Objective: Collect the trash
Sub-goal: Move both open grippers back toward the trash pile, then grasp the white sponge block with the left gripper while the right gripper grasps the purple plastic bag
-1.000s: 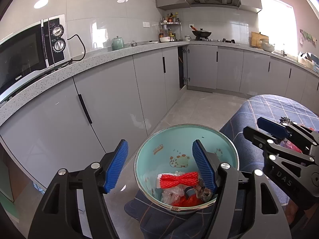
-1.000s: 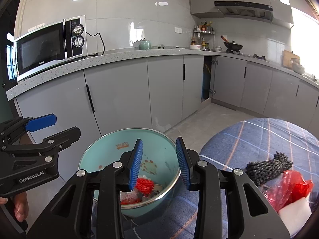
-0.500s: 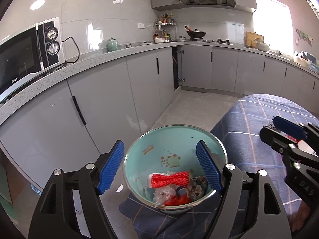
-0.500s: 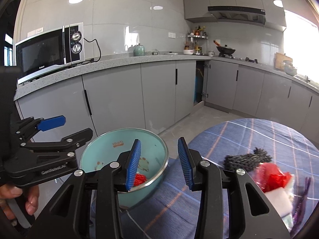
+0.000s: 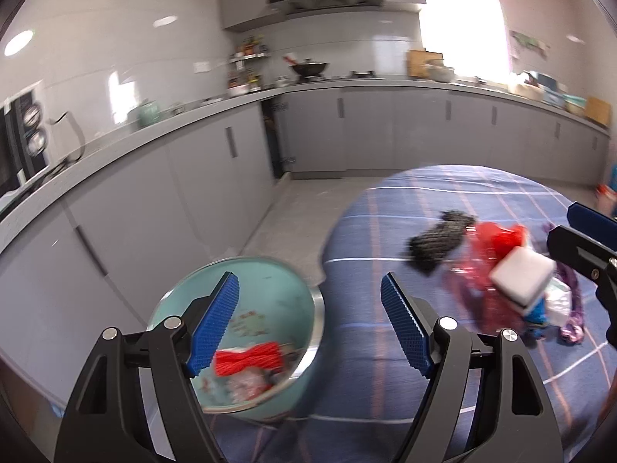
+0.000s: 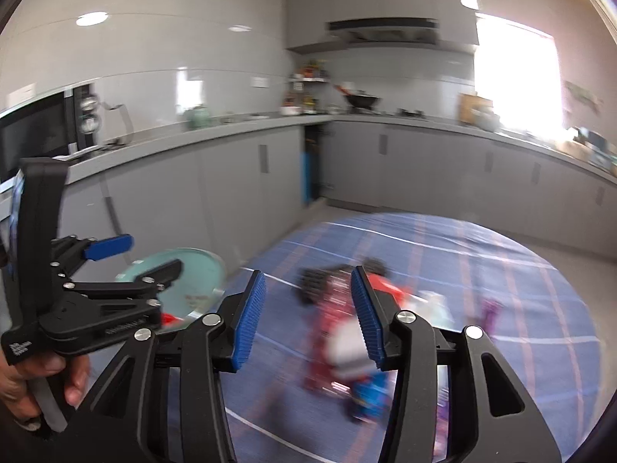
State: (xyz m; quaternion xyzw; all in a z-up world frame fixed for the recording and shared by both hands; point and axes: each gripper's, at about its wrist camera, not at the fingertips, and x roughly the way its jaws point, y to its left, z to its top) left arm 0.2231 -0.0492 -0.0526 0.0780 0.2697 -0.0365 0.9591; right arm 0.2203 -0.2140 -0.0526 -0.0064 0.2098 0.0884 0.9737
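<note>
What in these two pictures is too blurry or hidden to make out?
- Trash pile, right wrist view: smeared by motion, partly behind the right claw.
- Bowl contents, left wrist view: blurred, part covered by the left claw.
- Purple scrap, left wrist view: blurred, unidentifiable.

Both tongs, the left tongs (image 5: 308, 324) and the right tongs (image 6: 306, 316), are being seen as black skeletal frames with triangular cut-outs, silver screw heads and ribbed blue pads (image 5: 218, 322). Small white lettering is being shown on the left frame.
</note>
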